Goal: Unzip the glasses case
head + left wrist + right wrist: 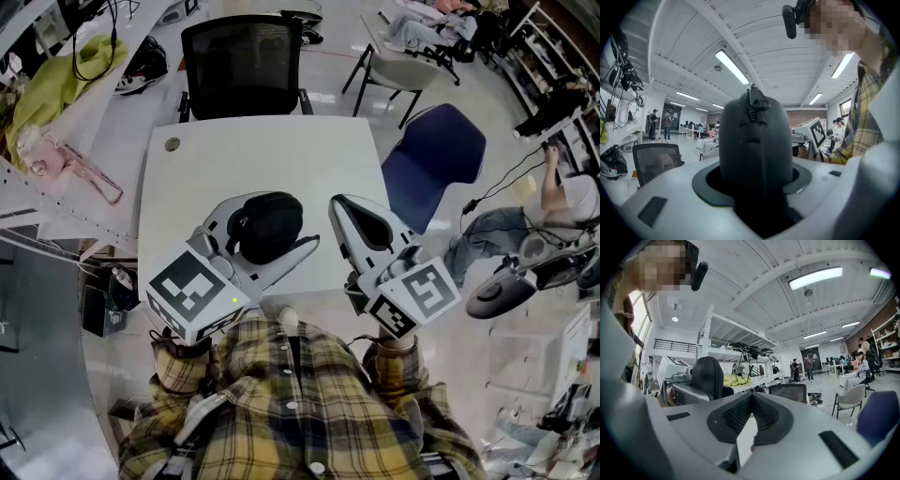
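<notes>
A black glasses case [266, 225] is clamped between the jaws of my left gripper [264, 234] above the white table [262, 155]. In the left gripper view the glasses case [755, 145] stands on end and fills the gap, with its zipper pull [752, 96] at the top. My right gripper [345, 210] hovers just to the right of the case, shut and empty. Its black ribbed pads [761, 416] meet at their tips in the right gripper view, where the glasses case [708, 376] shows off to the left.
A black office chair [242, 64] stands at the table's far edge and a blue chair [433, 155] at its right. A small round grommet [172, 144] sits in the table's far left corner. Shelving with yellow cloth [52, 80] lines the left.
</notes>
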{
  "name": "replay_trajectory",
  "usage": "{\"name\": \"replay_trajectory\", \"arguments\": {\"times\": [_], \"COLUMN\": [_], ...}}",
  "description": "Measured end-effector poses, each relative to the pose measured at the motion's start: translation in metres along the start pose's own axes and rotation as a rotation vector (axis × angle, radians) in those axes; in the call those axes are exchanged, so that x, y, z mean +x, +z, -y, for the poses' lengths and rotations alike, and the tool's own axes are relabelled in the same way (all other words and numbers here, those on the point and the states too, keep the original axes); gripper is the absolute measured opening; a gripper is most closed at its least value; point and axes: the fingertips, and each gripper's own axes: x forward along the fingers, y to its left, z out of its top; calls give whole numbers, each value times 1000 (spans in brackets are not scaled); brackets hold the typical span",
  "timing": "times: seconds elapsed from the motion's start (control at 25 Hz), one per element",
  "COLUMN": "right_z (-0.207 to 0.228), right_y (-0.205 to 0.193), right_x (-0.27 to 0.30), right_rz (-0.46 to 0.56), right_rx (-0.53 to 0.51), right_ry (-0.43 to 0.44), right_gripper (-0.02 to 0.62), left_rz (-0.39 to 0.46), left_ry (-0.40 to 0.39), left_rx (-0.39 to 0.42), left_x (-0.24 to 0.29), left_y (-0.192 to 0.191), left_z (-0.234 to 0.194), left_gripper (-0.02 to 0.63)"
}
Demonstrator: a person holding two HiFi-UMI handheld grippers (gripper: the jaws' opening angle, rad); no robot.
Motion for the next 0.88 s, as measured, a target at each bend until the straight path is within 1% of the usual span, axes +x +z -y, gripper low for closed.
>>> {"name": "replay_trajectory", "arguments": {"times": [0.28, 0.44, 0.56, 0.72, 0.84, 0.88], "right_z": [-14, -22, -30, -49, -68, -76], "right_y": [-1, 1, 10, 26, 43, 49], "right_x": [9, 12, 12, 10, 3, 1], "right_rz": [-2, -3, -7, -33, -30, -27], "right_rx": [0, -23, -42, -79, -174, -220], "right_ry": [38, 71, 128, 255, 336, 362], "right_gripper": [-2, -2, 0, 1, 3, 19], "left_rz": [-13, -56, -142, -274, -350, -373], "left_ry": [15, 31, 35, 62, 88, 94], "left_rx": [-1, -8, -9, 33, 64, 73], "left_x": [-10, -16, -20, -25, -27, -27], "left_y": [-5, -14, -25, -37, -42, -44], "left_z": [-3, -5, -7, -15, -19, -19], "left_gripper": [249, 249, 249, 249, 249, 249]}}
